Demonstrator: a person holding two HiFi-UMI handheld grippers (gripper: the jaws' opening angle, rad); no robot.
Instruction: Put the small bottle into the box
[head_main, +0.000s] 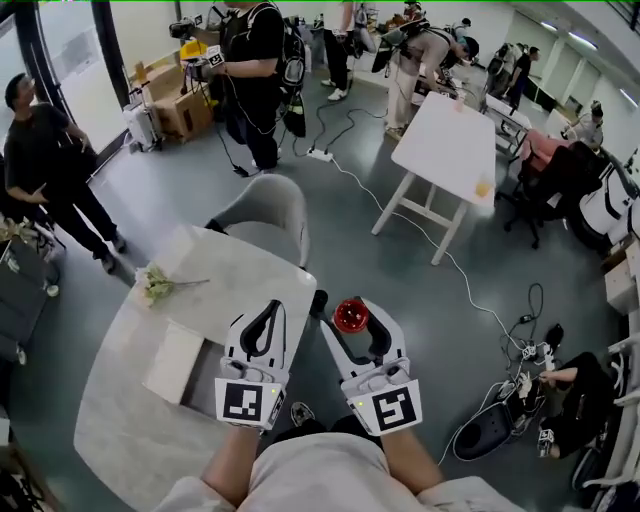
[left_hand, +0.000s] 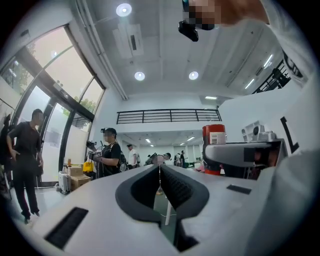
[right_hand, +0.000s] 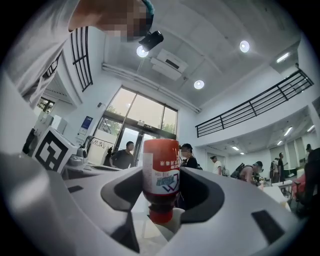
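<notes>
A pale, stone-patterned round table (head_main: 130, 440) is filling the lower left of the head view. A grey shell-backed chair (head_main: 268, 212) is standing tucked against the table's far edge. A white rectangular table (head_main: 447, 140) is standing well beyond it on the grey floor, and several people are standing around the room.

A pale flat rectangular box (head_main: 172, 362) is lying on the round table, near the side closest to the person.

The left gripper (head_main: 272, 310) is hovering over the table's right edge, just beside the box, with its jaws pressed together on nothing. In the head view it is sitting between the box and the other tool.

The right gripper (head_main: 353, 322) is hanging off the table's right side, over bare floor, with its jaws spread wide and clamping the small red plastic bottle (right_hand: 161, 172). The bottle is sitting between the dark pads with its red cap pointing back toward the gripper body and its flat base pointing outward. A white label with blue and red print is wrapping its middle. From above, only the round red base is showing.

A small sprig of pale green-white flowers (head_main: 155, 283) is lying on the table's far left part, well apart from the box.
</notes>
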